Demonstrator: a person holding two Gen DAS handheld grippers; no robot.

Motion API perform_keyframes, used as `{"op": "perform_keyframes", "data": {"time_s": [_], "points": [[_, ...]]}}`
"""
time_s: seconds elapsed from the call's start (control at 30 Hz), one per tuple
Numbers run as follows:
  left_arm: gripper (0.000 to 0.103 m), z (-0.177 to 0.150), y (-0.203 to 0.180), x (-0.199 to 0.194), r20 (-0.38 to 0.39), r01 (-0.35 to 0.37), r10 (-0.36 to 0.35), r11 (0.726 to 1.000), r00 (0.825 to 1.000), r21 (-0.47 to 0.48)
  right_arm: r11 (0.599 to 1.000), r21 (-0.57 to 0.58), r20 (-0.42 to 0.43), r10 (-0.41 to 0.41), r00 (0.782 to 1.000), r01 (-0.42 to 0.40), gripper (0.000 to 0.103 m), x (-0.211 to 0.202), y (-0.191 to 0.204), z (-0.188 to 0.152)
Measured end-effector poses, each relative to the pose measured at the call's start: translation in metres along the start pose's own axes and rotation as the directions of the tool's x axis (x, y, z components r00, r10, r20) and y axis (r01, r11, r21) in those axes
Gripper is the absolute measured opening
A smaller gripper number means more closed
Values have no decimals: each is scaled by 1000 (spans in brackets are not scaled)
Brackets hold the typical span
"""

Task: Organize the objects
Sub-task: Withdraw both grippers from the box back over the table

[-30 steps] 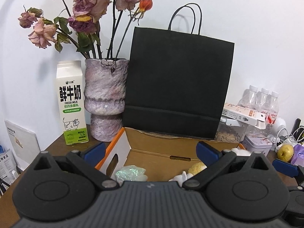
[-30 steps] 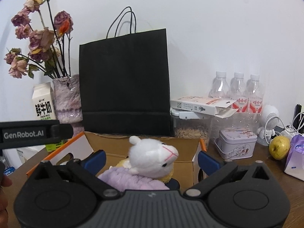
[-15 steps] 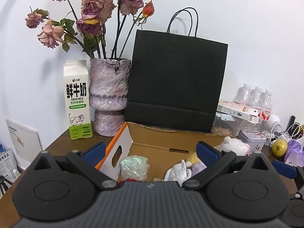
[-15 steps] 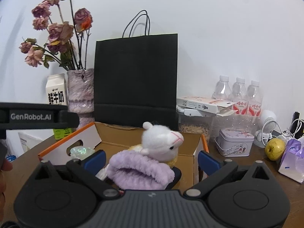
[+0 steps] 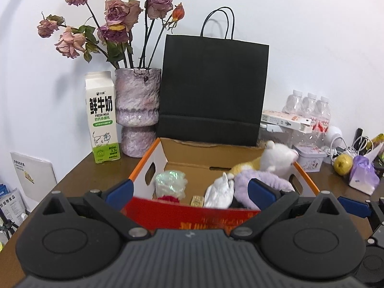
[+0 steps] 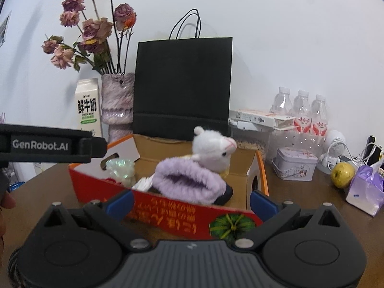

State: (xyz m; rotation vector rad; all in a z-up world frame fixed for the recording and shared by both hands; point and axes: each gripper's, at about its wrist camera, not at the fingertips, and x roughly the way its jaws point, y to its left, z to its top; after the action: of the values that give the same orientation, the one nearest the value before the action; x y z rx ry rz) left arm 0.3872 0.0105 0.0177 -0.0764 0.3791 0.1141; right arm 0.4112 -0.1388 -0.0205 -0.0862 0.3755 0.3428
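1. An open cardboard box with orange edges and a red front wall (image 6: 165,210) is parked on the brown wooden table (image 6: 300,199), just in front of a tall black paper bag with cord handles (image 6: 182,81).
2. A white plush lamb wrapped in fuzzy lilac fabric (image 6: 204,165) is seen sitting inside the box, toward its right side, head poking up above the far wall.
3. More stuff is packed in there too: an iridescent crinkly plastic bundle (image 5: 171,183) at the left and a small white figurine-like thing (image 5: 219,192) right beside the lamb.
4. The left gripper (image 5: 189,190) is held just over the near wall of the box, blue-tipped fingers spread wide, nothing between them.
5. The right gripper (image 6: 190,200) is also spread wide and empty, parked at the near wall, lamb not touched.
6. Left of the bag, a mottled purple vase of dried roses (image 5: 137,110) and a white-green milk carton (image 5: 102,117) are lined up.
7. Off to the right, a yellow-green apple (image 6: 342,174), a lavender tin (image 6: 295,166) and three clear water bottles (image 6: 301,110) are scattered.
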Motion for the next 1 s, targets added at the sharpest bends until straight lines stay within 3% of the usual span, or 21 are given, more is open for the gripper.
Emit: {"op": "perform_keyframes", "data": {"time_s": [0.47,1.0], "points": [[103,-40,-2,-44,21,8,-9,1000,1000,28,1000,-8,-47,13,999,-14,103,-41,3,-34],[103,-82,17,-74,-33,27,-25,998,999,49,999,-33,-110,35,993,-38,103,-82,1,-74]]}}
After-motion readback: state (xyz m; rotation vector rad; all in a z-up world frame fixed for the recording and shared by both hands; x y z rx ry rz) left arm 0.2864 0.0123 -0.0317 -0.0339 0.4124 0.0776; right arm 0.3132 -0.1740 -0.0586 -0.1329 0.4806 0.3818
